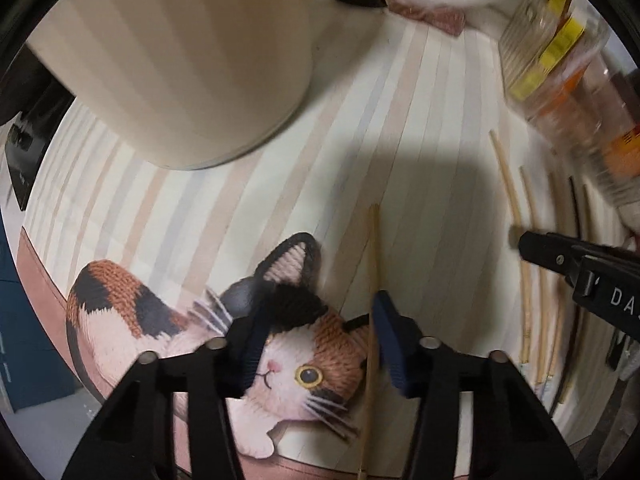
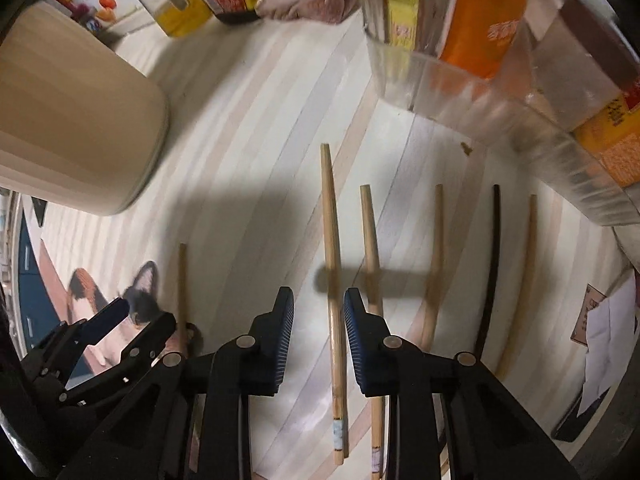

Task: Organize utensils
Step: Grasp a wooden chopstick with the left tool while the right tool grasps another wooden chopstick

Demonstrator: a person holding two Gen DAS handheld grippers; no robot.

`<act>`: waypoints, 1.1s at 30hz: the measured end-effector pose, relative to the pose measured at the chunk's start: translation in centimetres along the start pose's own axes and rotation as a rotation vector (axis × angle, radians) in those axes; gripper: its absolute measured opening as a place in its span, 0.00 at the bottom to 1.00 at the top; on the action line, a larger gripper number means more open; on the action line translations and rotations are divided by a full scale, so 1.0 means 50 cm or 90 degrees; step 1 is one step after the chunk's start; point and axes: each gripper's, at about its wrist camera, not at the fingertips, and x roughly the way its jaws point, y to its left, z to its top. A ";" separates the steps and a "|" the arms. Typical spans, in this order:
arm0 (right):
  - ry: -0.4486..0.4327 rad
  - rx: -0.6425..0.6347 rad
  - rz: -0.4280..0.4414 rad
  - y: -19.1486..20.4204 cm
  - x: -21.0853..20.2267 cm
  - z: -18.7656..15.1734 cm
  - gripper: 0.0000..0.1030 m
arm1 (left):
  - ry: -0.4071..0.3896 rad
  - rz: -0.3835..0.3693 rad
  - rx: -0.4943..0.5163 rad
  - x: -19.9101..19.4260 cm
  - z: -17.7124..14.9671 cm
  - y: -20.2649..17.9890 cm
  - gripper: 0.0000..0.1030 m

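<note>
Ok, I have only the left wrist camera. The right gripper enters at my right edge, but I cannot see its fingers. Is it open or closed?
Observer: The right gripper is open and holds nothing.
Operator: Is something between its fingers?
Observer: Yes, a long pale wooden chopstick lies on the striped table, lined up with the gap and not pinched.
Operator: How many sticks lie to the right of that one?
Observer: Four, side by side and apart; the second from the right is a dark brown chopstick.
</note>
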 end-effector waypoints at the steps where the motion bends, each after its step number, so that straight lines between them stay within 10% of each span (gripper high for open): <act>1: 0.007 -0.001 -0.001 0.002 0.008 0.002 0.27 | -0.002 0.003 0.002 0.000 0.002 -0.002 0.29; 4: 0.010 -0.010 -0.016 0.011 0.024 -0.003 0.13 | 0.005 0.004 -0.002 0.007 0.003 0.001 0.04; 23: 0.101 -0.040 -0.005 0.069 0.041 -0.151 0.07 | 0.039 -0.016 -0.039 -0.010 -0.082 0.077 0.02; 27: 0.104 -0.023 0.007 0.058 0.039 -0.146 0.06 | 0.036 -0.100 -0.071 -0.022 -0.065 0.071 0.07; 33: 0.100 0.016 0.022 0.002 0.030 -0.135 0.06 | 0.049 -0.106 -0.013 -0.004 -0.044 0.004 0.36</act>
